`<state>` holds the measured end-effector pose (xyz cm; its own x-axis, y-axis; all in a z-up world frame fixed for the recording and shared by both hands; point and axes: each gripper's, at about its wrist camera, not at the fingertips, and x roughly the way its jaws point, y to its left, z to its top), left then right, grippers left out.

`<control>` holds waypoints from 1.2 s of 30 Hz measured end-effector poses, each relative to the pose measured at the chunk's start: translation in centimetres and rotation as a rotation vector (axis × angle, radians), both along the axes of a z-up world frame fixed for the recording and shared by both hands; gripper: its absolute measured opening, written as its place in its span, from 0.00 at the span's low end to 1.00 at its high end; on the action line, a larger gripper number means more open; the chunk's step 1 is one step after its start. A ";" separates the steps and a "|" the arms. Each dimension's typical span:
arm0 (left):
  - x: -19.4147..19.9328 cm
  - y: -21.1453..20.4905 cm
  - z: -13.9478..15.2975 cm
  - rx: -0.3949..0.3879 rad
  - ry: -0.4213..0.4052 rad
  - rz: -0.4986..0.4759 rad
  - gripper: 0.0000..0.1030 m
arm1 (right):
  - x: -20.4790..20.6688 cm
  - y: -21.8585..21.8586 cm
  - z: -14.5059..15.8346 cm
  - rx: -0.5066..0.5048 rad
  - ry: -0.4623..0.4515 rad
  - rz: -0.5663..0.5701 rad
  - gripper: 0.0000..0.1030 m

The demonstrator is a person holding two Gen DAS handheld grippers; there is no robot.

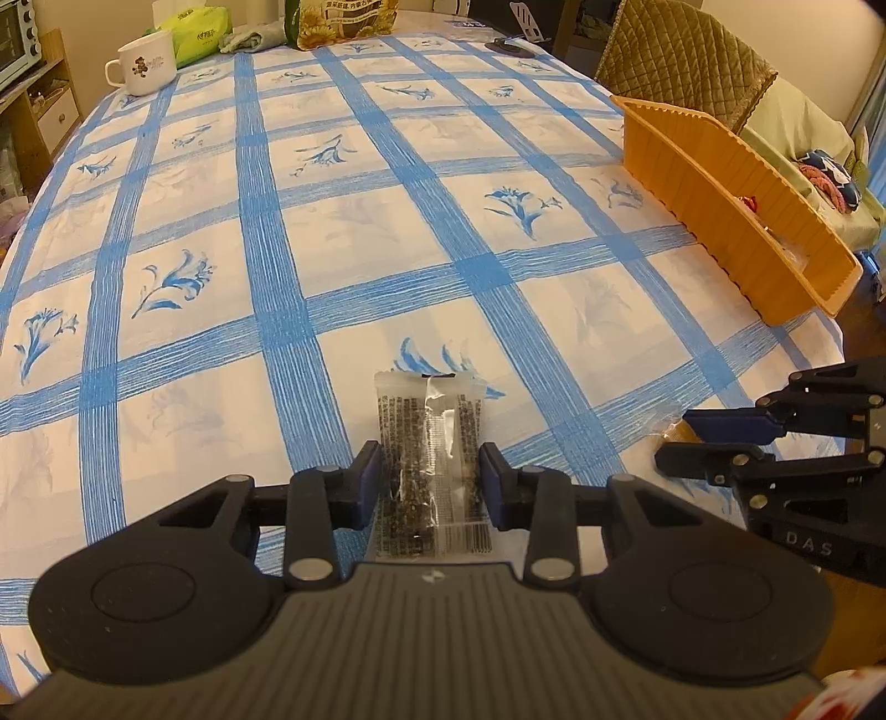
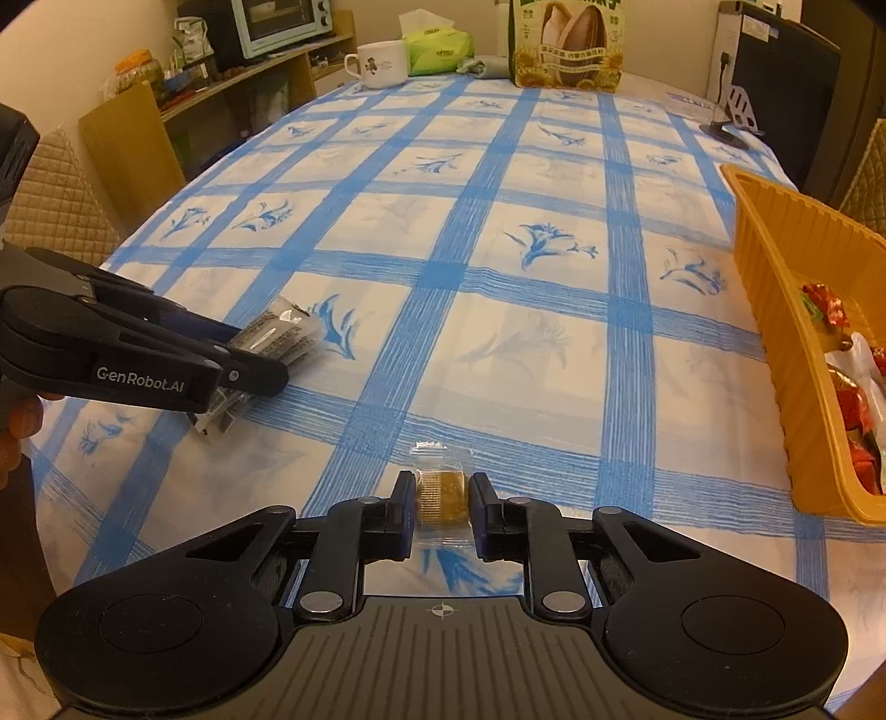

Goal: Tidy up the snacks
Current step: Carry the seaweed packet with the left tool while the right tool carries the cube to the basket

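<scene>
A clear snack packet with dark print [image 1: 429,459] lies on the blue-checked tablecloth [image 1: 332,249] between the fingers of my left gripper [image 1: 431,471]; the pads touch its sides. A small clear packet with a golden-brown snack [image 2: 440,495] lies between the fingers of my right gripper [image 2: 442,501], which are closed against it. The left gripper [image 2: 260,360] with its packet [image 2: 277,332] also shows in the right wrist view at the left. The right gripper [image 1: 686,437] shows at the right edge of the left wrist view. An orange basket [image 2: 775,332] holds several red-wrapped snacks [image 2: 853,399].
The basket [image 1: 720,216] stands at the table's right edge. At the far end are a white mug [image 2: 382,63], a green tissue pack [image 2: 437,50], a sunflower-seed bag [image 2: 565,44] and a phone stand [image 2: 731,116]. Quilted chairs [image 1: 681,61] stand beside the table.
</scene>
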<state>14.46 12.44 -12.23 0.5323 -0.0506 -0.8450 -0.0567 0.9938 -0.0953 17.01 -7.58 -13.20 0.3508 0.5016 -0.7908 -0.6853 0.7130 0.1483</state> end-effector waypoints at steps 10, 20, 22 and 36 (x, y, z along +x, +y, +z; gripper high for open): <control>0.1 -1.9 2.9 -0.021 -0.047 -0.046 0.33 | 0.5 -3.5 3.5 0.091 0.018 -0.085 0.20; 1.2 -6.1 6.3 -0.048 -0.111 -0.153 0.33 | 0.3 -8.3 6.5 0.157 0.023 -0.169 0.20; 1.6 -7.3 7.0 -0.055 -0.126 -0.180 0.33 | 0.2 -9.7 7.0 0.167 0.021 -0.192 0.20; 8.3 -15.9 9.8 -0.069 -0.227 -0.288 0.33 | 4.5 -19.6 10.2 0.185 -0.078 -0.386 0.20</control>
